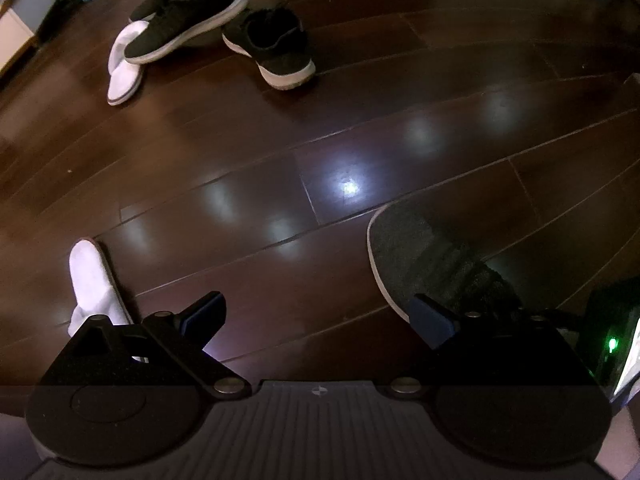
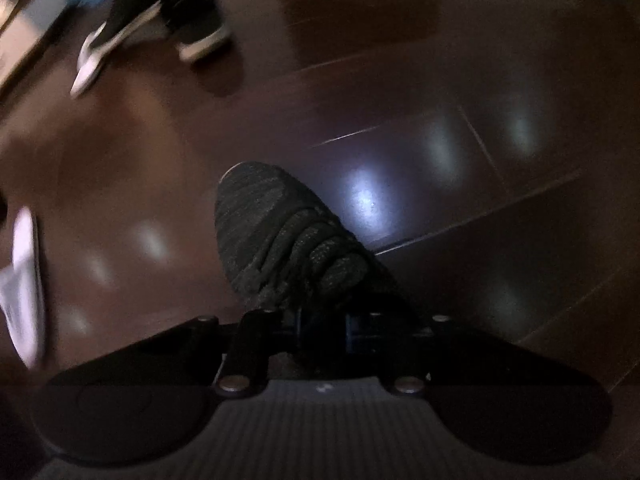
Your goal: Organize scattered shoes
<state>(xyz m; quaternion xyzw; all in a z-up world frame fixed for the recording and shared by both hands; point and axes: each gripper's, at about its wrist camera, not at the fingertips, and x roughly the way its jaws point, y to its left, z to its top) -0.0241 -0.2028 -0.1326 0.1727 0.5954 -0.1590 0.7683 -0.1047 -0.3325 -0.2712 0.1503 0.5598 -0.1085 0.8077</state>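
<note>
The dark wooden floor (image 1: pixel 400 80) is being crossed by both tools. A heap of shoes (image 1: pixel 208 28) is lying far off at eleven o'clock from the left hand-held gripper (image 1: pixel 316 320), well apart from it. A dark knit sneaker (image 2: pixel 280 240) is being held at its collar by the right hand-held gripper (image 2: pixel 320 328), whose jaws are closed on it; its long axis is running toward twelve o'clock, toe forward. A white slipper (image 1: pixel 94 280) is lying just beside the left tool at nine o'clock, nearer that hand. The left jaws are being held wide apart, with nothing between them.
</note>
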